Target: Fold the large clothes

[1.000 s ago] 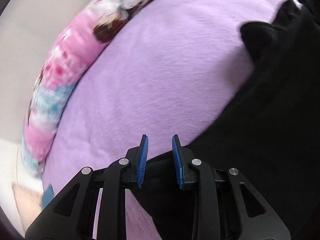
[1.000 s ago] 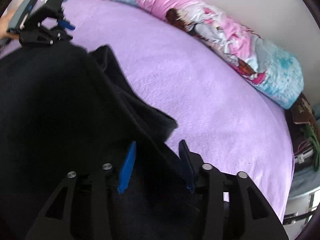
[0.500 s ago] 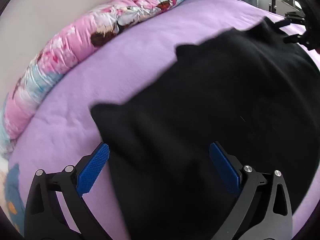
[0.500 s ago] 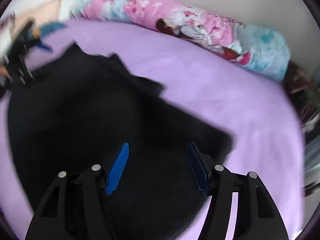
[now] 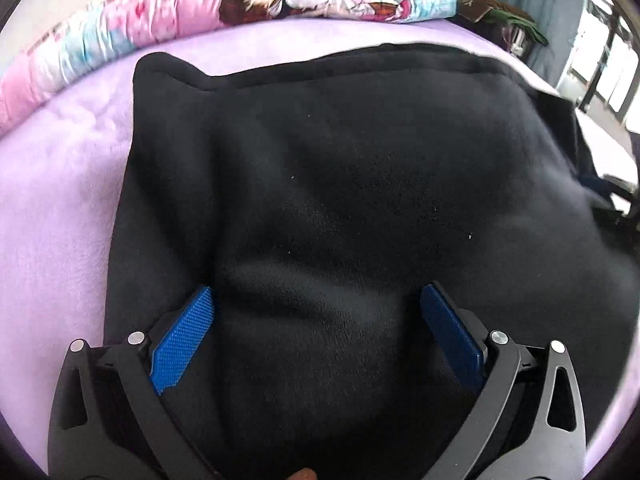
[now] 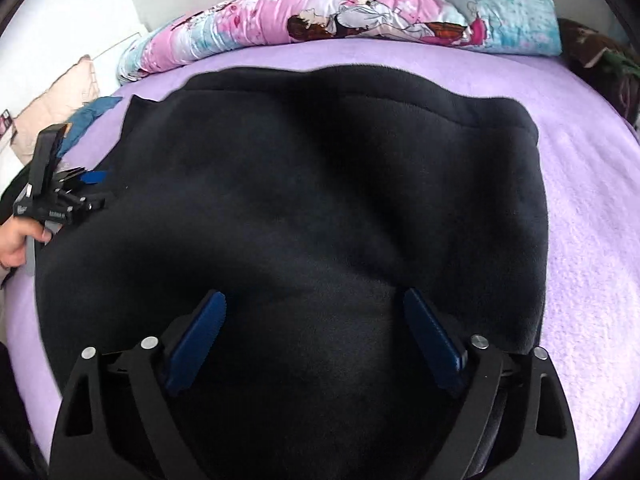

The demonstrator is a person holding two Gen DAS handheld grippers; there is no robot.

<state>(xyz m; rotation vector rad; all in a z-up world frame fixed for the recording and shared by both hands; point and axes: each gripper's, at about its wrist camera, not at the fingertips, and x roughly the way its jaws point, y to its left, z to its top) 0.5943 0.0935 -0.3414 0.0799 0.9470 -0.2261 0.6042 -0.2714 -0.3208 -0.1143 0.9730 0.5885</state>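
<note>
Presently lying spread across a purple bed cover, a large black fleece garment filling most of both wrist views, rumpled into soft folds ahead of the jaws. Hovering just above its near part, the left gripper, jaws spread wide and pinching nothing, blue pads flanking a raised wrinkle of the cloth. Hanging likewise over the same garment, the right gripper, jaws also spread wide apart, holding nothing, fabric lying between and beneath its blue pads. Showing beyond the jaws in the right view, a stitched hem band running along the garment's far edge. Resting past that edge, against a pale wall, a long pink and blue printed pillow. Appearing far to the left of the right jaws, the left gripper at the garment's side edge, gripped by a bare hand. Lying behind it, a beige cushion and a blue cloth.
</note>
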